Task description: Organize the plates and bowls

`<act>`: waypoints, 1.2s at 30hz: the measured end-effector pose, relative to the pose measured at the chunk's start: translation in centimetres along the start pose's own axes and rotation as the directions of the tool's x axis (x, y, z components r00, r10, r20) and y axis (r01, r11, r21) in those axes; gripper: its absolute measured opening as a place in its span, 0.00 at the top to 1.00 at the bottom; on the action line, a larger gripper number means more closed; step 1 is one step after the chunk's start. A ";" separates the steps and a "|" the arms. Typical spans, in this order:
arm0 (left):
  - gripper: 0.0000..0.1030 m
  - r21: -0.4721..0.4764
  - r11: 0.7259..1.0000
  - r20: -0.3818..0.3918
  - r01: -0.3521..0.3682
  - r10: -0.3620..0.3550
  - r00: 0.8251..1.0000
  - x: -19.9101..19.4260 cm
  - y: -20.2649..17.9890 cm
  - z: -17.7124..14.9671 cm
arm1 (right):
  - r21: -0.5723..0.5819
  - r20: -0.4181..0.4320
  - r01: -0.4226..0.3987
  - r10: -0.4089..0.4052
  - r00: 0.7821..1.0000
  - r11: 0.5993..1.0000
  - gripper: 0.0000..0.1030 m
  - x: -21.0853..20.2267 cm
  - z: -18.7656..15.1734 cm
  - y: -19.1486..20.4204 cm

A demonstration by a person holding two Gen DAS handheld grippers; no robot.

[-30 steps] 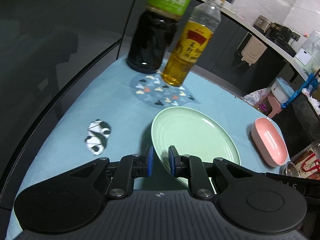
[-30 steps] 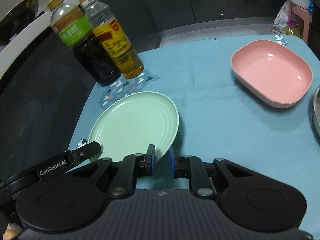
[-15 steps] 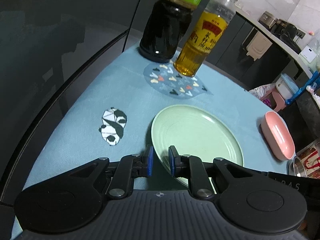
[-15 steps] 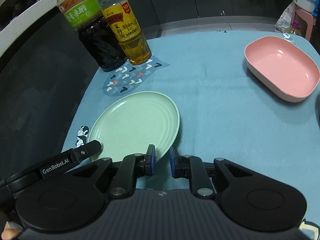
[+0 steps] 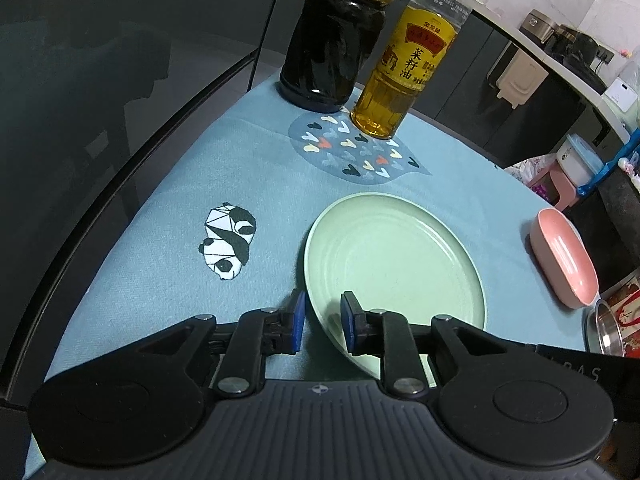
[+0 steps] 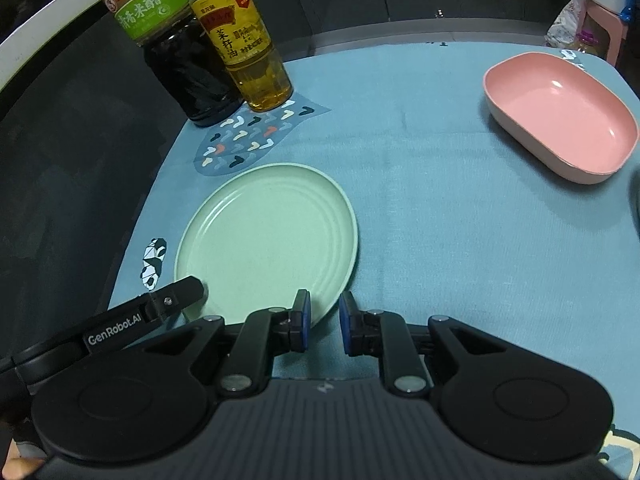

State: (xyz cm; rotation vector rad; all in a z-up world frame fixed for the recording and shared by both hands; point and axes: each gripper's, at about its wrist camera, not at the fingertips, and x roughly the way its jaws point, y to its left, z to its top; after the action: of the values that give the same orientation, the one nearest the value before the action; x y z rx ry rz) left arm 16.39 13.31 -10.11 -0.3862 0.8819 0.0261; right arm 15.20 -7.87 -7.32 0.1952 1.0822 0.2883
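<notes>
Flat on tablecloth (image 5: 460, 184), green plate (image 5: 394, 264) (face up), both grippers' fingers (image 5: 297, 317) slightly parted, left just widening, straddling rim.

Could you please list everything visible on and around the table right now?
green plate: one, pale green, flat on the cloth
pink bowl: one, pink, far right
vinegar bottle: one, dark, green label, far corner
oil bottle: one, yellow, beside the vinegar
tablecloth: one, blue, panda print
left claw: one, black, jaws just been opening, plate rim between them
right claw: one, black, open at plate rim
</notes>
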 end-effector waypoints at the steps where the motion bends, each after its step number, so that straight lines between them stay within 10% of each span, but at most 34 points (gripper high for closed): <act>1: 0.80 -0.001 1.000 -0.001 -0.005 0.005 1.000 -0.1 0.0 0.0 | 0.001 0.000 0.002 -0.002 1.000 1.000 0.86 0.0 0.0 0.0; 36: 0.75 -0.021 0.999 0.074 -0.033 0.034 0.997 -4.4 -1.9 0.6 | 0.112 0.058 -0.019 0.013 0.998 0.994 0.86 -3.5 -0.1 -4.6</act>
State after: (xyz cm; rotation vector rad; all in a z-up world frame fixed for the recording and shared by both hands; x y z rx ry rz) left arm 14.37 12.38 -5.85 -0.3867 0.8147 0.0801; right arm 14.19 -13.34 -5.83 0.3108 1.0415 0.2348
